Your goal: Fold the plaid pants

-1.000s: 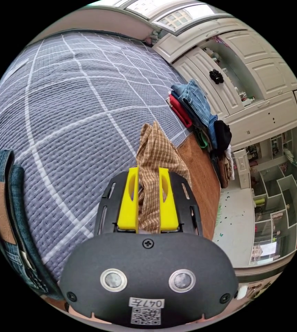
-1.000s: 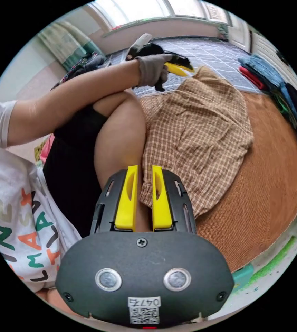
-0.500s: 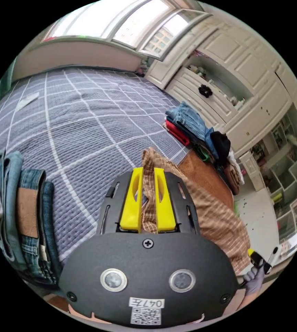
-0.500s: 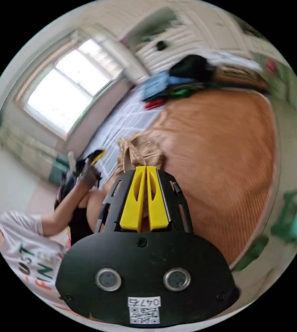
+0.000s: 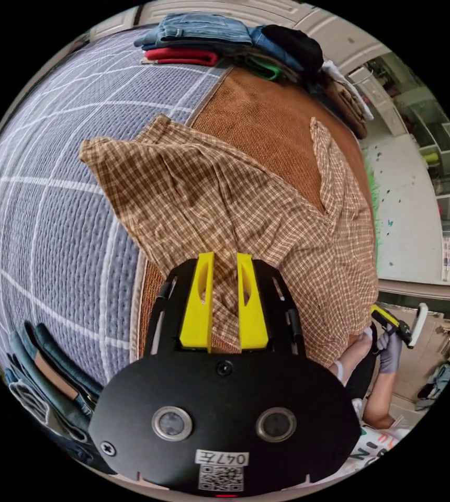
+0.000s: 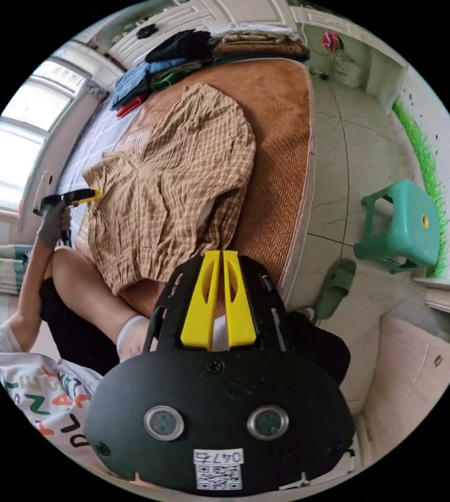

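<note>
Gripping a waistband fold between nearly closed jaws, the left claw (image 5: pixel 224 308) is holding the plaid pants (image 5: pixel 225 204), which are lying spread across the brown mat (image 5: pixel 261 115). The right claw (image 6: pixel 215 300) is seemingly hanging empty, jaws almost together.

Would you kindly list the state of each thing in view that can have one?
plaid pants: spread open, rumpled, unfolded
left claw: shut on the plaid pants
right claw: shut, holding nothing
clothes stack: folded, piled
green stool: upright
</note>
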Action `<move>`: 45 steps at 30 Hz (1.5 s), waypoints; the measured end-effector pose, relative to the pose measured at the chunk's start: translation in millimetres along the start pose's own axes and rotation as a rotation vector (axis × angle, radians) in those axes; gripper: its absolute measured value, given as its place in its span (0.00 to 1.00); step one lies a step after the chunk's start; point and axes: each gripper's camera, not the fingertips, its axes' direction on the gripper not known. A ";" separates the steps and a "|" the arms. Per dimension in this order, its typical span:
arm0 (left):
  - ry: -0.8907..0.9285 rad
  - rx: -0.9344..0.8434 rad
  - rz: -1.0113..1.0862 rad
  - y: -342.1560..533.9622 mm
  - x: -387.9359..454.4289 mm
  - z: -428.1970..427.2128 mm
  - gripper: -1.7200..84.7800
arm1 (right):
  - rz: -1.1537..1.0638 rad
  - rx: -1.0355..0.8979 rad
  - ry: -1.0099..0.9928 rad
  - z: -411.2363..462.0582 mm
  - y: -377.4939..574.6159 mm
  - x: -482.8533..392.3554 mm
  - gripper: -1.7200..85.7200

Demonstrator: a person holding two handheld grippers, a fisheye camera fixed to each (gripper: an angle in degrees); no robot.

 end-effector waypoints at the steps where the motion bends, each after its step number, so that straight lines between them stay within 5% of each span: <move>1: -0.007 -0.001 0.005 -5.4 4.1 0.3 0.09 | -0.009 -0.005 0.024 -1.4 -2.3 -2.2 0.03; 5: -0.033 -0.009 0.024 -33.6 27.5 5.4 0.09 | -0.072 0.052 0.252 -25.5 -22.7 -30.0 0.05; 12: -0.080 -0.043 0.185 -57.4 74.3 18.1 0.09 | -0.408 0.088 0.108 -15.7 -136.4 -117.9 0.05; 21: 0.358 -0.095 0.070 -71.4 26.9 34.3 0.07 | -0.818 0.139 -0.018 53.3 -335.8 -333.4 0.08; 30: 0.446 0.099 0.036 -76.9 -10.0 15.1 0.01 | -0.979 -0.026 0.082 181.3 -470.5 -490.3 0.06; 33: 0.423 0.126 0.052 -85.0 -11.1 12.9 0.01 | -1.028 -0.111 0.129 206.0 -482.6 -497.2 0.02; 39: 0.358 0.213 0.126 -107.6 10.0 3.6 0.01 | -0.714 0.177 0.268 147.9 -547.9 -419.8 0.02; 45: 0.291 0.051 0.320 -128.8 64.3 38.6 0.01 | -0.549 0.103 0.401 152.0 -584.4 -319.6 0.10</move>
